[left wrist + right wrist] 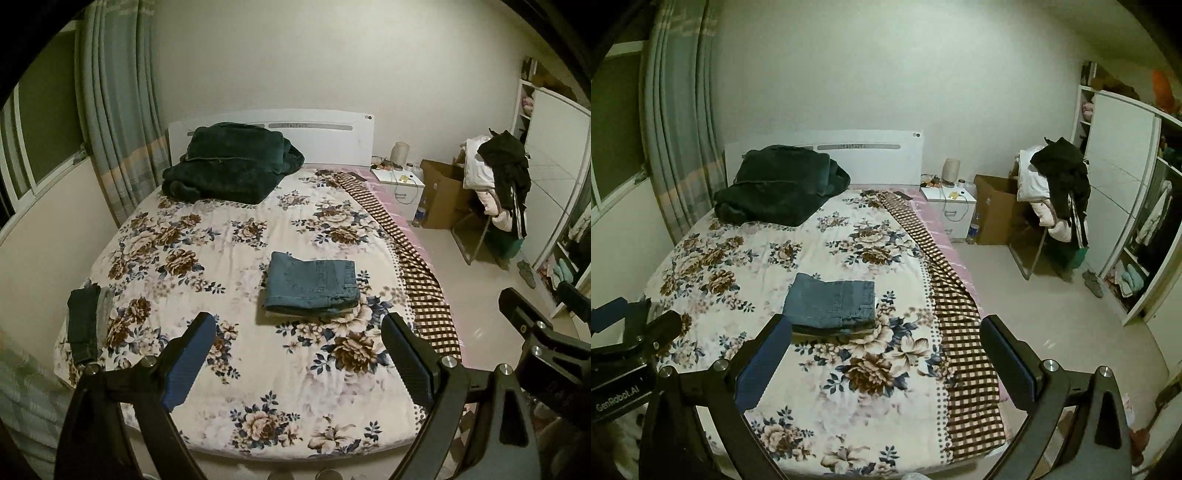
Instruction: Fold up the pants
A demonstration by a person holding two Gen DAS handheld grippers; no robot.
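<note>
Bedroom walls and a grey curtain [110, 110] frame a bed [207, 417] with a floral cover, seen from its foot. Going left to right, we see dark folded garments [83, 325] near the bed's left edge, a dark green blanket [232, 162] heaped against the headboard, then the jeans [312, 284], already folded into a neat rectangle and lying flat right of the bed's middle, atop what looks like another folded piece. Further right a checked cloth [413, 258] runs along the bed's edge, and beyond it stand a nightstand [399, 184], a box [443, 195] and a chair [498, 184] piled with clothes. Our left gripper [299, 354] has its fingers spread wide with nothing between them, hanging over the cover short of the jeans; our right gripper [886, 350] is likewise open and empty, nearer the checked cloth. We judge the fold to be finished, or nearly so. If we tidy further, we should come in low and flat, press the top layer rather than pinch it, and keep the edges aligned so the stack beneath does not shift. Otherwise we should clear away without snagging the cover.
</note>
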